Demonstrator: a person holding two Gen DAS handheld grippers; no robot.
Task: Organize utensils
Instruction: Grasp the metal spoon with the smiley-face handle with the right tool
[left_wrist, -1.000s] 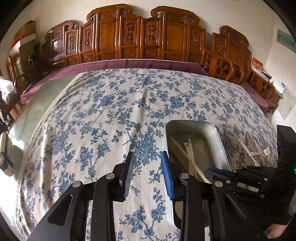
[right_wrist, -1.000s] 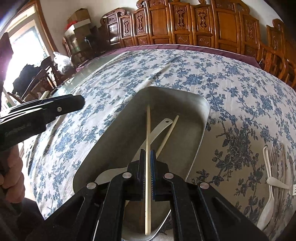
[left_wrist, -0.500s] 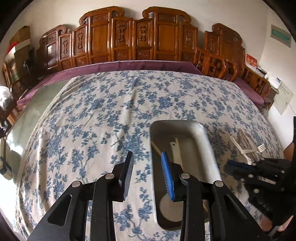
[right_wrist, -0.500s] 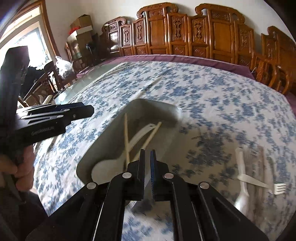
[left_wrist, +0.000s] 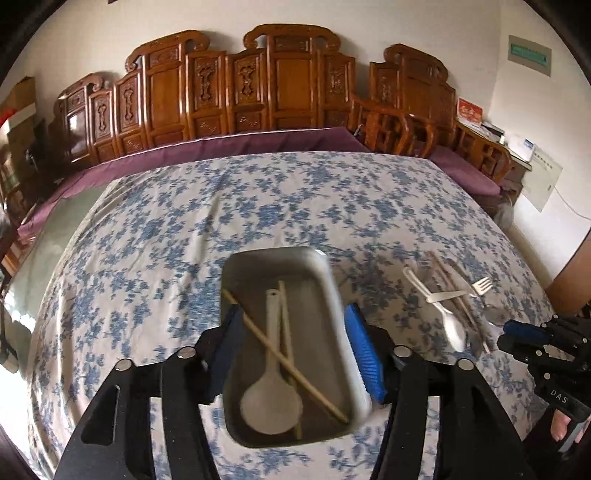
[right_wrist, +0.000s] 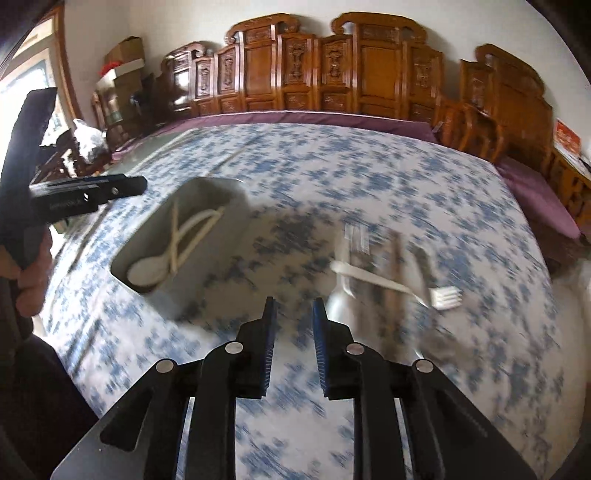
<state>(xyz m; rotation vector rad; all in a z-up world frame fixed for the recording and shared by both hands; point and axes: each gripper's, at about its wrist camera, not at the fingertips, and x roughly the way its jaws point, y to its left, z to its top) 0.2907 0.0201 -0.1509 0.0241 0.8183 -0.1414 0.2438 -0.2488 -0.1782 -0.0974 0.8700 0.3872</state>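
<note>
Tray (left_wrist: 334, 295), grey metal, on floral-clothed desk (left_wrist: 155, 236): holds white spoon (left_wrist: 271, 391) and two chopsticks (left_wrist: 284, 356), crossed over one another

Loose pile (left_wrist: 447, 306) on cloth, right of tray, apart from it: white spoon, white fork (left_wrist: 482, 285), further chopsticks, possibly a metal piece; blurred in right wrist view, count uncertain

Left hand-held gripper (left_wrist: 295, 354): jaws opening, fairly wide, nothing between pads, above tray

Right hand-held gripper (right_wrist: 293, 345): jaws opening, narrow gap, empty, aimed at cloth between tray and pile

Progress, judged: three items filed, pile outstanding; roughly half done
</note>
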